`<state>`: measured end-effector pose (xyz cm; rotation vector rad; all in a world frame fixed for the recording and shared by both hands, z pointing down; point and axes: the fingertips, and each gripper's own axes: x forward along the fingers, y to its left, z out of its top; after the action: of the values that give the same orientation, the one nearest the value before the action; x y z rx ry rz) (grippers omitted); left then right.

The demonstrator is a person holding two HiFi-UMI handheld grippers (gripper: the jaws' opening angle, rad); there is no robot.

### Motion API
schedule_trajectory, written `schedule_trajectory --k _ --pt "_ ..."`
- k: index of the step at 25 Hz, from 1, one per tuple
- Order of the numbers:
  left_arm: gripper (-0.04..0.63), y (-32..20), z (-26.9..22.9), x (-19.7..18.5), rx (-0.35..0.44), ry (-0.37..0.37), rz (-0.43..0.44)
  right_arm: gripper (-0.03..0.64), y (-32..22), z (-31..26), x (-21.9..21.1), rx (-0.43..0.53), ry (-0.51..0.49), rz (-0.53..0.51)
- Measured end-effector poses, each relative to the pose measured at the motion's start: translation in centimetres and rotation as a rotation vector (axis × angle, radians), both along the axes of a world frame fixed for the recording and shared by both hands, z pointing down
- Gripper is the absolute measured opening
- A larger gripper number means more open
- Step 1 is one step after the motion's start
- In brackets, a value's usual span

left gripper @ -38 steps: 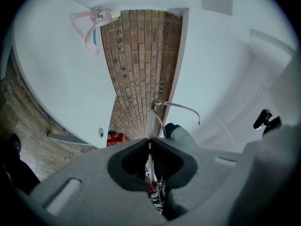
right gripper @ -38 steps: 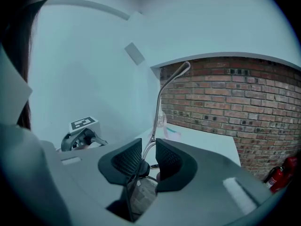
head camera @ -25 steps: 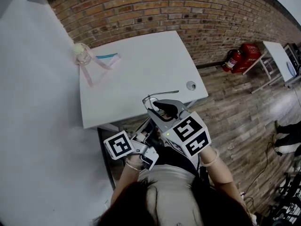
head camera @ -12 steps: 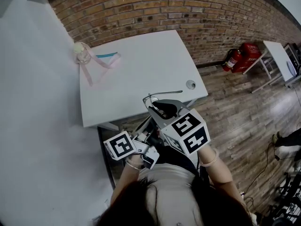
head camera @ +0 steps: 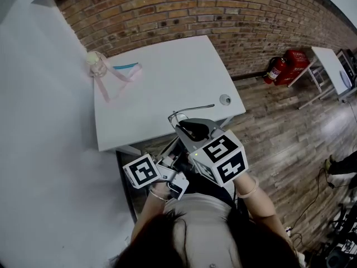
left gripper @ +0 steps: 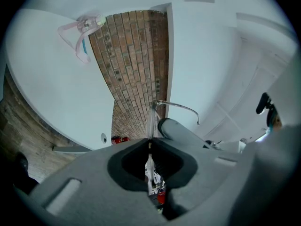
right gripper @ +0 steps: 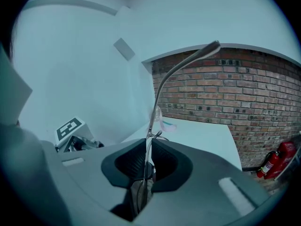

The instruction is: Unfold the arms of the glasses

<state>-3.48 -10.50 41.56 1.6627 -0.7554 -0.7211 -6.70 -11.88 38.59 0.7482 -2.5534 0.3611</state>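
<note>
Right gripper (right gripper: 146,147) jaws just closed in, now pinching glasses (head camera: 192,109) by arm (right gripper: 207,49) near hinge for swing-out; left gripper (left gripper: 150,142) clamps frame, steadying; hands otherwise unmoved.

The table (head camera: 167,82) is plain white. At its far left corner lies a pale pink strap (head camera: 105,87) beside a teal strip (head camera: 126,66). The glasses (head camera: 194,108) at the near edge are thin silver-grey metal. Two marker cubes (head camera: 223,155) (head camera: 142,171) carry black-and-white square patterns. The wall (head camera: 223,10) is red-brown brick with pale mortar, the floor (head camera: 279,127) is brown wood planks, and the fire extinguishers (head camera: 274,71) are red.
</note>
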Motion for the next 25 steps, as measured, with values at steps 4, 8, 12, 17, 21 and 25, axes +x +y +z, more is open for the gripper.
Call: schedule_trajectory --k 4,8,12,17,21,25 --pt "0.023 -0.1 -0.3 0.2 0.013 0.005 0.004 0.04 0.0 -0.3 0.2 0.01 -0.01 0.005" --pt "0.023 -0.3 -0.6 0.6 0.007 0.021 0.003 0.038 -0.1 -0.8 0.7 0.019 -0.026 0.017" --pt "0.023 -0.5 -0.7 0.7 0.01 0.041 0.006 0.037 -0.3 -1.3 1.0 0.034 -0.048 0.031" --pt "0.023 -0.7 -0.8 0.6 0.015 0.061 0.015 0.038 -0.5 -1.7 1.1 0.056 -0.073 0.052" --pt "0.023 -0.9 -1.0 0.3 0.011 0.067 0.012 0.038 -0.5 -2.2 1.2 0.07 -0.09 0.056" --pt "0.023 -1.0 -1.2 0.2 0.013 0.082 0.011 0.038 -0.5 -3.1 1.4 0.097 -0.109 0.061"
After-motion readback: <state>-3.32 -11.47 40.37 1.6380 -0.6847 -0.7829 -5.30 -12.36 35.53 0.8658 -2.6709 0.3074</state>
